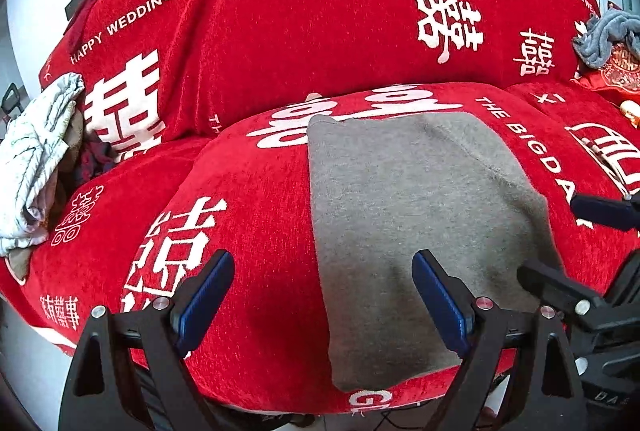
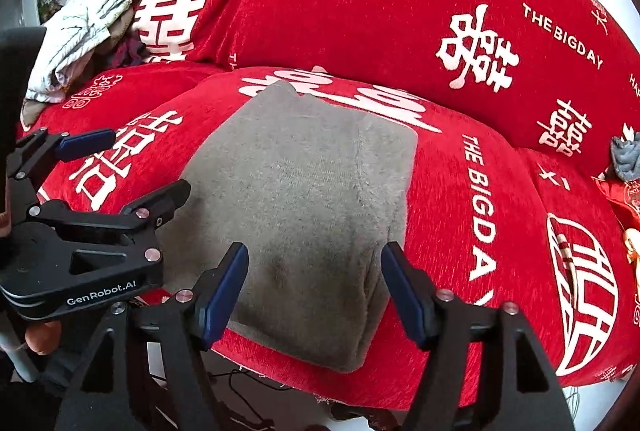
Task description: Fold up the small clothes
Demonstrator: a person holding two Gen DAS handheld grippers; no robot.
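The grey garment (image 1: 420, 223) lies folded into a flat, fuzzy rectangle on the middle seat cushion of the red sofa (image 1: 280, 31) (white wedding lettering all over); left of the garment sits a pale crumpled pile of clothes (image 1: 36, 159); near its front edge both the left gripper (image 1: 320, 271) and right gripper (image 2: 314, 263) hover with jaws apart, nothing between them.
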